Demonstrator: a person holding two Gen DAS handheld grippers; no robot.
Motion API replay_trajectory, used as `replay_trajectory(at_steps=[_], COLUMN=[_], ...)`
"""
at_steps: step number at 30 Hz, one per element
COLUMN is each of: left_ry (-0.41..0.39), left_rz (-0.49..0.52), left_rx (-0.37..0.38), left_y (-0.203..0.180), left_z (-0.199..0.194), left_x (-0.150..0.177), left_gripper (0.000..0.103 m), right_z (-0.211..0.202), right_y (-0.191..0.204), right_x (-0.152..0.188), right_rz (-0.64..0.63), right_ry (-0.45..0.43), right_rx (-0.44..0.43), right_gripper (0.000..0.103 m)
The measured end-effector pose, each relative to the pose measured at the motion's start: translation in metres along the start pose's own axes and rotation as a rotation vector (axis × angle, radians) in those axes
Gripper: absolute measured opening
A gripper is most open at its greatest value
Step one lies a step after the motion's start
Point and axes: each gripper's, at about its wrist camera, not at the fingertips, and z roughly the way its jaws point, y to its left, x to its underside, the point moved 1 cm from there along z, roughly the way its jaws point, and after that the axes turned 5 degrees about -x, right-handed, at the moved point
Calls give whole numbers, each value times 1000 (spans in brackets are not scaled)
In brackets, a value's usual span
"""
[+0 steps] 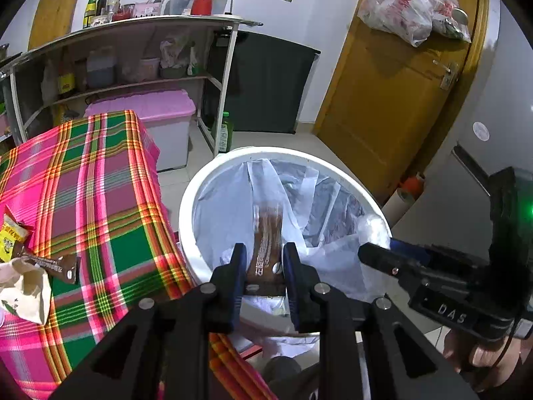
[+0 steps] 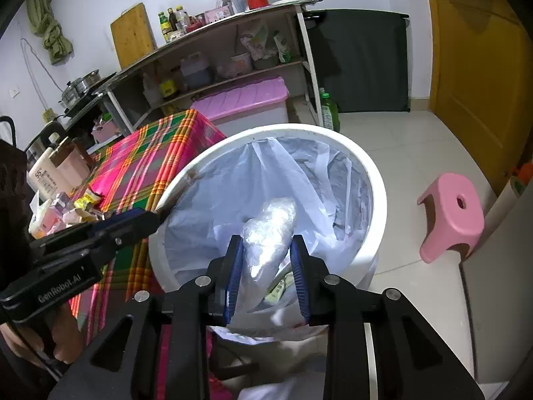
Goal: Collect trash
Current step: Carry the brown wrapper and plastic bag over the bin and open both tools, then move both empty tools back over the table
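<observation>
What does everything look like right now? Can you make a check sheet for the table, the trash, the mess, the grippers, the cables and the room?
Surface: plaid tablecloth beside the bin.
Job's things: white bin with liner; brown wrapper and clear plastic wad above it.
Clutter: wrappers on the table; bottles too.
Grippers: left hand-held gripper shut on brown wrapper; right hand-held gripper around the wad.
Cables: nothing seen.
Surroundings: shelf, pink stool, yellow door.
</observation>
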Motion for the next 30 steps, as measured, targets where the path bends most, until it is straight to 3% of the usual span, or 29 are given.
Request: replay_trajectory(at_steps=[3,12,30], left_ry=[-2,-27,-69], left_rz=[-2,-21,-89], left_rx=[0,20,-62], left_y=[0,5,37], left_z=[0,-15,-63], left_x=[0,1,29], left_gripper=[28,28,29], right_z=[1,-8,-38], right_y=[-1,4,52], right_x=[0,1,14], right_rz=[2,-13,-110], right_ry=[-5,-30,-65], right_rx=[0,-3,-104], right_gripper=[37,38,38])
